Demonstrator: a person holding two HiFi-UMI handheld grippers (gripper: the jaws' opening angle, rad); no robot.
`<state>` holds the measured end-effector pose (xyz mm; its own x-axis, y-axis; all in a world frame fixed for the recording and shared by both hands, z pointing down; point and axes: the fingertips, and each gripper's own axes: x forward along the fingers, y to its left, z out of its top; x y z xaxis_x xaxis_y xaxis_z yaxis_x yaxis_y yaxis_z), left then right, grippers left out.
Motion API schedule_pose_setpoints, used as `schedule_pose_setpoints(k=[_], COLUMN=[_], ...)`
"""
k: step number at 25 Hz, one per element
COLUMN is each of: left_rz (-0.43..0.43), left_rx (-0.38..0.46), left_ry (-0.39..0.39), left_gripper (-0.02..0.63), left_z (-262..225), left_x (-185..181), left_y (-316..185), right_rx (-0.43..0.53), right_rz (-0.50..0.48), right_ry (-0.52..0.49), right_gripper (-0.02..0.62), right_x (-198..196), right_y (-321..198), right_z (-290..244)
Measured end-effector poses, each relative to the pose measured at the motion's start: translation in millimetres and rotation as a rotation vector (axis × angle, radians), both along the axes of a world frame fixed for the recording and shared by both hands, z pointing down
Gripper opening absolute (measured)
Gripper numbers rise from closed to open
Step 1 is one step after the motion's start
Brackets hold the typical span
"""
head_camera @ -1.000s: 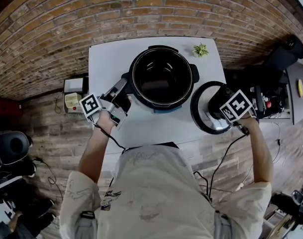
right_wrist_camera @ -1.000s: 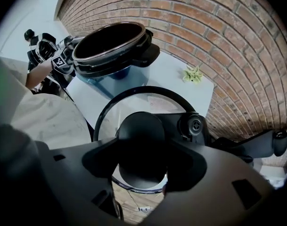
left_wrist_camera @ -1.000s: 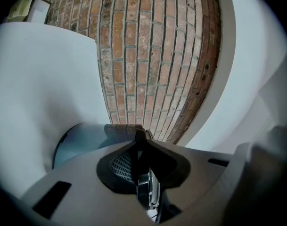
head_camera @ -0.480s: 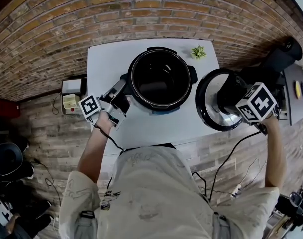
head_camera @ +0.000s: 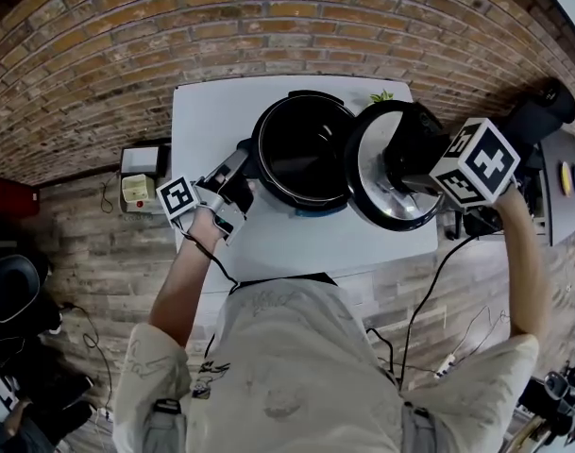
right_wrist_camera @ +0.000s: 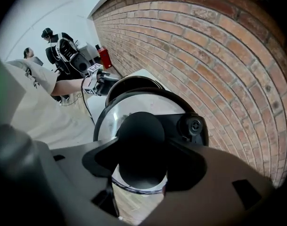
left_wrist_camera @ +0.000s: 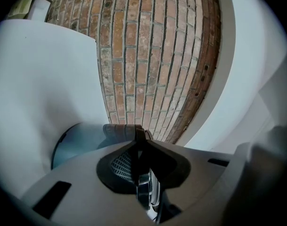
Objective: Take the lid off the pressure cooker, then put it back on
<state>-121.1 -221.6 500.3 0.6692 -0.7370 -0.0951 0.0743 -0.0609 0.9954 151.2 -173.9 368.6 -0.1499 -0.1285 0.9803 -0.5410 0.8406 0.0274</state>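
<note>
The black pressure cooker pot (head_camera: 304, 149) stands open on the white table (head_camera: 211, 111). My left gripper (head_camera: 238, 173) is shut on the pot's left side handle (head_camera: 245, 156); in the left gripper view the jaws (left_wrist_camera: 139, 171) pinch a thin edge of it beside the pot's wall (left_wrist_camera: 82, 140). My right gripper (head_camera: 408, 163) is shut on the lid's black knob (right_wrist_camera: 141, 131). It holds the lid (head_camera: 377, 182) tilted in the air at the pot's right rim. In the right gripper view the lid (right_wrist_camera: 134, 105) hangs in front of the pot (right_wrist_camera: 134, 83).
A small green plant (head_camera: 381, 95) sits at the table's far right corner, partly behind the lid. Black equipment (head_camera: 542, 111) stands to the right of the table and a small box (head_camera: 139, 192) to its left. A brick wall runs behind the table.
My right gripper has lifted the lid off the table's right side and carried it up and left to the pot's rim. The left gripper has stayed on the handle.
</note>
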Motion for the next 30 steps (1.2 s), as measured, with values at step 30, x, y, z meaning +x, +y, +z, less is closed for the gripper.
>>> schedule_pose_setpoints(k=[30], left_rz=[0.003], left_rx=[-0.004], left_ry=[0.026], left_gripper=[0.064], left_z=[-2.9], left_x=[0.5], left_y=[0.6], right_rx=[-0.125], right_rz=[-0.152], right_ry=[0.01], right_gripper=[0.293], right_x=[-150.8], right_y=[-53.5], right_z=[71.3])
